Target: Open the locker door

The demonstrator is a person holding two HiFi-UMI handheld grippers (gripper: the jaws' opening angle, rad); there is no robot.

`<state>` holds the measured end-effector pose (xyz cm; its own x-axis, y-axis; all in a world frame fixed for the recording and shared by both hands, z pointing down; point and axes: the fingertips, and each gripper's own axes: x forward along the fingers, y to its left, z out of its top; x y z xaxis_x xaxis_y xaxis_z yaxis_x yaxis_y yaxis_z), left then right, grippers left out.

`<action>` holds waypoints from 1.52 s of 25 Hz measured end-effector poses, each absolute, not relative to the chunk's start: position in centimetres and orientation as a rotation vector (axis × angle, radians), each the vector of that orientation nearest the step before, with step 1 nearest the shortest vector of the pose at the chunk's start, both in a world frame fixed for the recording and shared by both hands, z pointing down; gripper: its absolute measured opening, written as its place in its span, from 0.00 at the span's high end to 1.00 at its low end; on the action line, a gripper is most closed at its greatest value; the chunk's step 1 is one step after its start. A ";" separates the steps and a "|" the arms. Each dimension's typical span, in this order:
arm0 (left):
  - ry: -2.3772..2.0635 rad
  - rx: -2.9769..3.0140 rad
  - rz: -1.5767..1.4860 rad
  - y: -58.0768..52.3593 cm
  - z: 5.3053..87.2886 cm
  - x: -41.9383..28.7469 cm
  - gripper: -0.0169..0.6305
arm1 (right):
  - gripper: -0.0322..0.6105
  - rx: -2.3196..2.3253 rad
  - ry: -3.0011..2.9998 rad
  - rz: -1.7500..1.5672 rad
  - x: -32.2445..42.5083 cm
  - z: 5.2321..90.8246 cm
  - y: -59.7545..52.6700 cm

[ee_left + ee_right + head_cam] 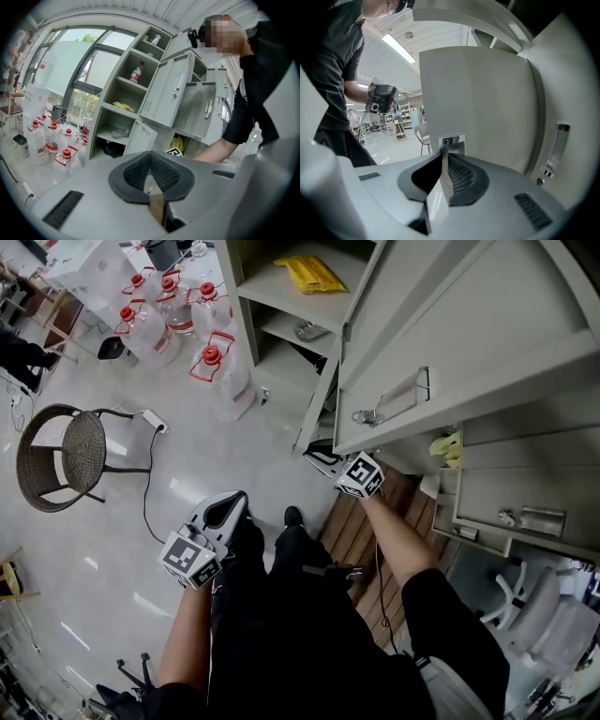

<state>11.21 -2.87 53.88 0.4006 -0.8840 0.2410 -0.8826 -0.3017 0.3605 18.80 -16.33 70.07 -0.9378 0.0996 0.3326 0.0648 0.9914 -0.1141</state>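
Note:
The grey lockers fill the upper right of the head view. A low locker door (321, 401) stands partly open, seen nearly edge-on. My right gripper (319, 458) is at that door's lower edge and is shut on it. In the right gripper view the door panel (487, 103) rises just ahead, and its thin edge runs between the shut jaws of the right gripper (444, 154). My left gripper (229, 507) hangs over the floor to the left, away from the lockers. In its own view the left gripper (150, 157) is shut with nothing in it, and the same door (140, 138) shows ajar.
A larger upper locker door (450, 334) with a metal handle (398, 395) hangs open overhead. Several red-capped water jugs (169, 315) stand at the back left. A wicker chair (66, 456) and a power strip (153, 420) are on the floor. An office chair (534, 606) is at the lower right.

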 end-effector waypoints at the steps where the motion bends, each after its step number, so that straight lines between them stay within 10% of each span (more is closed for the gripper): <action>1: -1.510 2.230 -0.001 -2.9 53.9 11.3 0.95 | 0.87 -0.116 -2.793 0.151 19.0 70.1 -16.4; 16: -1.454 2.294 -0.021 -4.9 52.3 12.3 0.95 | 0.93 0.033 -2.773 0.221 22.9 68.5 -16.1; 38: -0.936 2.766 -0.100 -4.5 36.2 8.5 0.95 | 0.93 0.687 -3.100 0.073 16.1 35.2 -5.2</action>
<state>8.46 -4.50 36.25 0.7949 -0.6067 0.0056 -0.5917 -0.7731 0.2284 16.11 -5.23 35.24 -0.9059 -0.4228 -0.0234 -0.4212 0.9055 -0.0521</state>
